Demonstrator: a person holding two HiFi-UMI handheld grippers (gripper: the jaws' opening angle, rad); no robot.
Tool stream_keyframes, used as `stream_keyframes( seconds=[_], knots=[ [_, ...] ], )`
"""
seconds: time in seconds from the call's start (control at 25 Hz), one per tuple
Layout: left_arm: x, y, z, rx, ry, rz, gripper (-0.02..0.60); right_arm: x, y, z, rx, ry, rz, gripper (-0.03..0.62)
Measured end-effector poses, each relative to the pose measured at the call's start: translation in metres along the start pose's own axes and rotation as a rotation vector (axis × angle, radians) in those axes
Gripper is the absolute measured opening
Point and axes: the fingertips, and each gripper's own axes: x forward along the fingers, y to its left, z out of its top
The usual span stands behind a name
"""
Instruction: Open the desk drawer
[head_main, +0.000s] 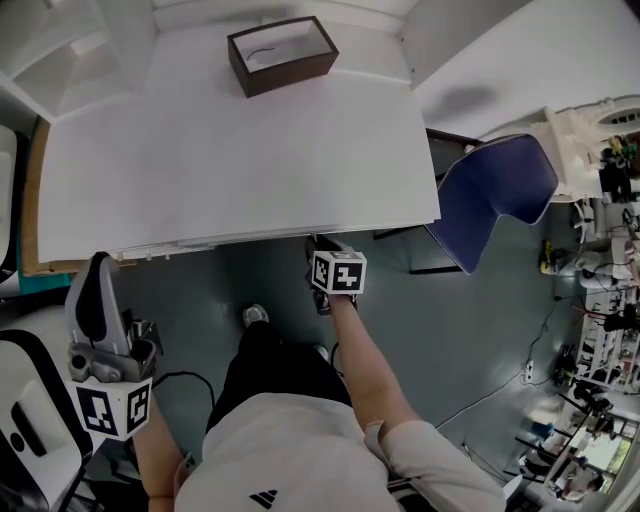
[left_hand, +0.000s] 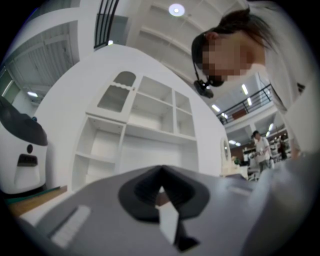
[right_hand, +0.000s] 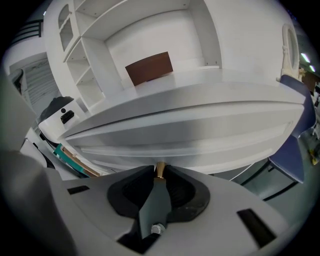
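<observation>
Left tongs (left_hand: 161, 190) closed, empty, low and well aside. Right tongs (right_hand: 160, 174) clamped on brass knob (right_hand: 160, 168) of drawer (right_hand: 200, 145), dead ahead under counter (head_main: 230, 170) edge. Drawer front runs crosswise; judged pull: straight back.

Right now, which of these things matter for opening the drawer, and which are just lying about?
In the job:
right gripper, shut on the brass drawer knob
drawer front
white desk

Lying about:
brown open-top box on the desk top
blue chair
white shelf unit
left gripper, held aside, shut and empty
</observation>
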Motion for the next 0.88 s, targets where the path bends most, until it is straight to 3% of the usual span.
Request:
stream_keyframes(
  seconds=[0.88],
  knots=[
    [-0.013,-0.033,0.017,0.004,-0.045,0.001,0.006,-0.029,0.005,-0.046,-0.018,0.053,0.036,0.074]
  ],
)
